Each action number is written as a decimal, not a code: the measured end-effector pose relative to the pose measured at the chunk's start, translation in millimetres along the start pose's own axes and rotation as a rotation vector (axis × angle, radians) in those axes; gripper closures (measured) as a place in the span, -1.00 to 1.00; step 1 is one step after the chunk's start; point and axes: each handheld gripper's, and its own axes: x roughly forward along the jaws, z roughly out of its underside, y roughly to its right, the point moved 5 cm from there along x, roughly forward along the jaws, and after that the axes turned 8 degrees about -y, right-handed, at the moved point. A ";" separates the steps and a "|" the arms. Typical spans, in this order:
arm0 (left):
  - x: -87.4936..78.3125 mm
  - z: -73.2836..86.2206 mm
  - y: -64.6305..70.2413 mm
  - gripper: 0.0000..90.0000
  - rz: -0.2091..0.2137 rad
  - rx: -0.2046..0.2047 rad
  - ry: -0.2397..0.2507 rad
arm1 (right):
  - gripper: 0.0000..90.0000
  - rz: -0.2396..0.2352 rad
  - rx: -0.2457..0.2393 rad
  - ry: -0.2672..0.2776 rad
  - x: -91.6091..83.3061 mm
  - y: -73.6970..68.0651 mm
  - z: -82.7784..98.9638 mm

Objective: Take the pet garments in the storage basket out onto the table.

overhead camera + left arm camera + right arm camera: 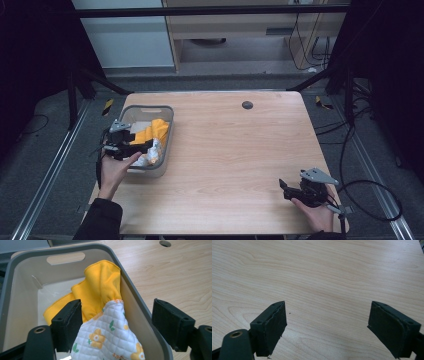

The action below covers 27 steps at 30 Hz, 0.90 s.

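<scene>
From the high view I have the left gripper [145, 145] at about 9 o'clock on the wooden table [240, 150], poised over the near end of a grey plastic bin [167, 135] that sits at the table's left edge. In the left gripper view its jaws stand wide apart: one pad is inside the bin, the other hangs outside the bin's right wall, so that wall runs up between them. Inside the bin I see a yellow cloth [100, 287] bunched against that wall, and just in front of it a white quilted cloth [107, 335] printed with yellow flowers and green leaves, lying between my jaws but touching neither that I can tell.

My right gripper [286, 189] rests at about 5 o'clock, well apart from the bin. In the right gripper view its jaws are spread wide with bare wood grain between them.
</scene>
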 end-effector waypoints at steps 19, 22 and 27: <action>19.5 -6.3 -0.7 -0.24 -0.040 0.031 -0.114 | -0.67 -0.011 0.005 -0.001 0.9 -0.6 -0.8; 22.9 -5.6 -0.6 -0.18 -0.033 0.029 -0.134 | -0.66 -0.012 0.003 -0.002 1.2 -1.0 -0.6; 27.9 -4.2 1.2 -0.09 -0.022 0.034 -0.164 | -0.66 -0.014 0.004 -0.004 1.5 -1.1 -0.2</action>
